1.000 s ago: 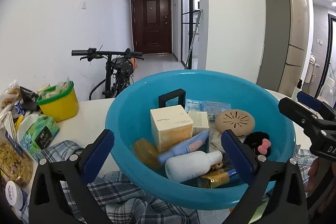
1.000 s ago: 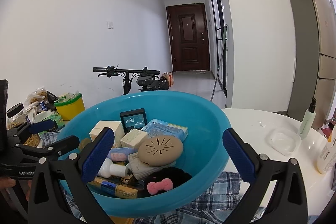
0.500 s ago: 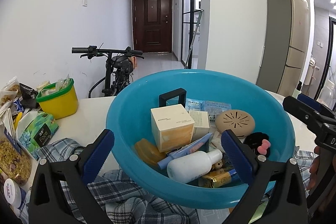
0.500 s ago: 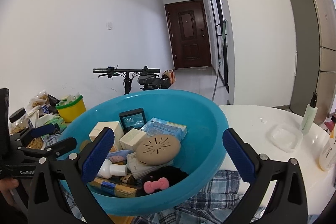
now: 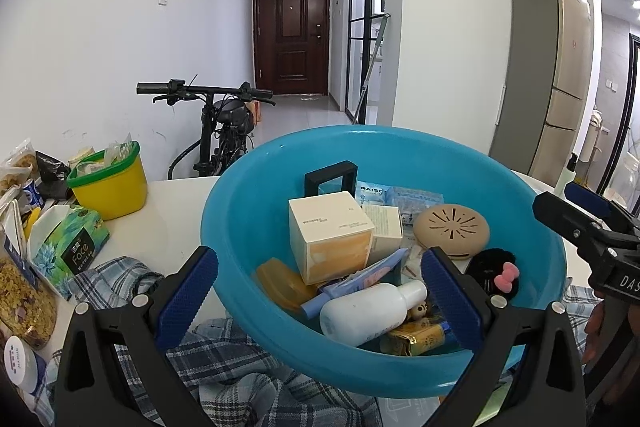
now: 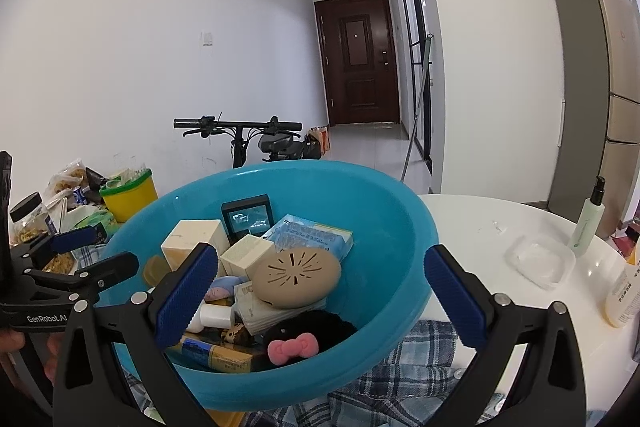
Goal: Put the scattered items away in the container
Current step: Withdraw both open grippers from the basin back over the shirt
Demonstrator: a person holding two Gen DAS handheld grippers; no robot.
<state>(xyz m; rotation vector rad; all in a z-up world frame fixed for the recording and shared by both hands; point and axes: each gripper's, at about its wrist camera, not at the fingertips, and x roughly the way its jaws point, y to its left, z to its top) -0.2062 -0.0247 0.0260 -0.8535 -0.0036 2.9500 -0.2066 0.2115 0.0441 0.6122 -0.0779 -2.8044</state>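
Landmark: the blue basin (image 5: 240,227), sitting on a plaid cloth (image 5: 224,359) on the white counter (image 5: 176,203).

Left tool (image 5: 320,291): spread wide, pinching nothing; its two blue pads straddle the basin's near rim, so the basin lies straight ahead of and just below it.

Right tool (image 6: 316,287): also spread wide and empty, in the same pose over the basin's near rim, on the side nearer the counter's open end.

Task's things already in the basin: a cream carton (image 5: 330,235), a white bottle (image 5: 370,307) lying on its side with its long axis running across the left tool's line of sight, a tan round vented case (image 5: 450,229), a black puff with a pink bow (image 6: 294,343), a blue packet (image 6: 310,235), a small black frame (image 5: 330,179) upright at the far wall of the basin.

Things outside the basin, far side from the left tool: a pump bottle (image 6: 588,223), a clear lidded box (image 6: 540,261) and a cream bottle (image 6: 622,293) at the counter's edge.

Things outside the basin, other side: a yellow tub (image 5: 108,183), a tissue pack (image 5: 68,247) and snack bags; whether these belong to the task I cannot tell.

Deciding relation: the pump bottle and clear box stand well apart from the basin, beyond its rim on the right tool's side, so the right tool is judged the nearer one. The pump bottle stands upright, long axis vertical, which probably calls for a sideways pinch on its body.
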